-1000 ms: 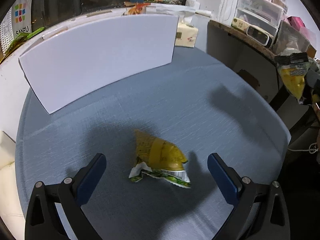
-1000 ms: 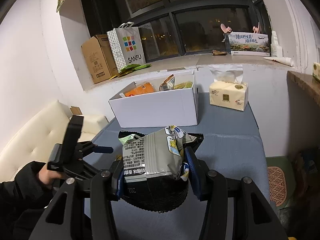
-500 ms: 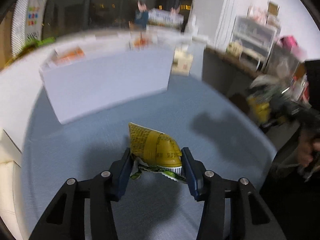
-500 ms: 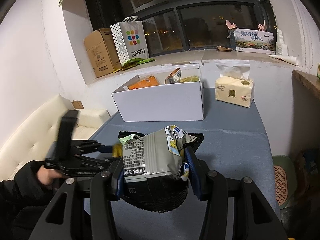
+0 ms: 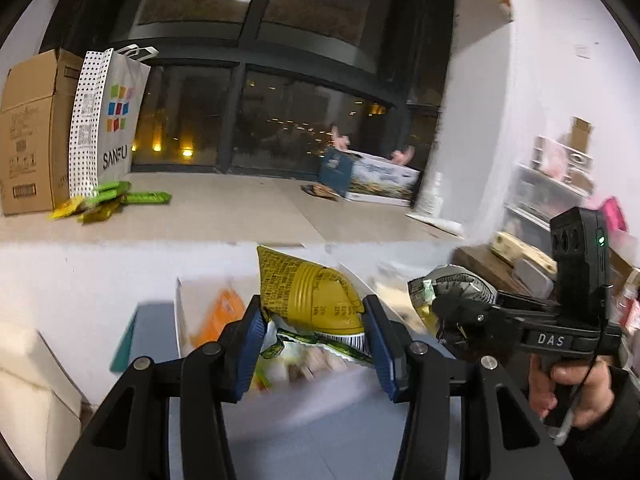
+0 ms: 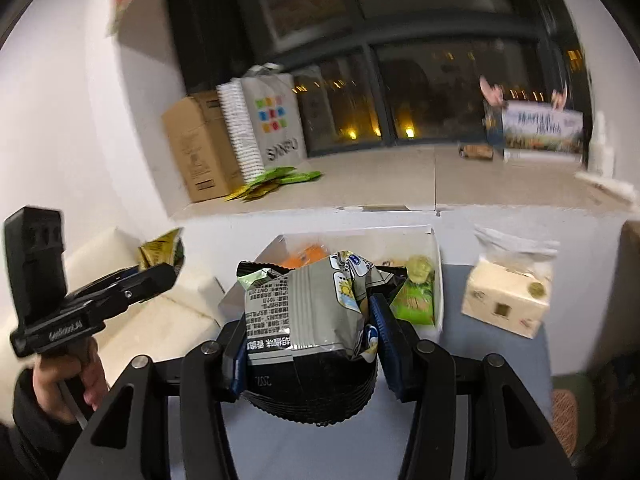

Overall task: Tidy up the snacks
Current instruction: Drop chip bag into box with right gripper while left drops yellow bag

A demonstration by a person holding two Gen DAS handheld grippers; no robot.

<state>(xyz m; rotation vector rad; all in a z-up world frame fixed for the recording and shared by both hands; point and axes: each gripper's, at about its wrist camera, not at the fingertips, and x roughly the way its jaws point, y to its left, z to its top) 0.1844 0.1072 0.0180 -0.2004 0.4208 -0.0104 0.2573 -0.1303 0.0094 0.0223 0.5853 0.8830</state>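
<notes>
My left gripper [image 5: 314, 330] has come up off the worktop [image 5: 280, 448] with the yellow snack packet [image 5: 310, 294] pinched between its blue pads; a second ago it stood wide open around that packet lying flat on the grey cloth. Now the packet rides high in front of the white box [image 5: 184, 320], close to its open top, though the blur keeps me from saying whether it is over the rim yet.

My right gripper [image 6: 308, 338] is clamped on the grey snack bag [image 6: 308, 308], as it was before, and it has closed in on the same white box [image 6: 436, 276], which looms just ahead with orange and green packets already inside. From that side I can see my left gripper [image 6: 160, 270] off to the left, holding its yellow packet [image 6: 162, 250] in the air.

I judge both pickups done and both snacks on their way; what remains is lowering each into the box and letting go.
</notes>
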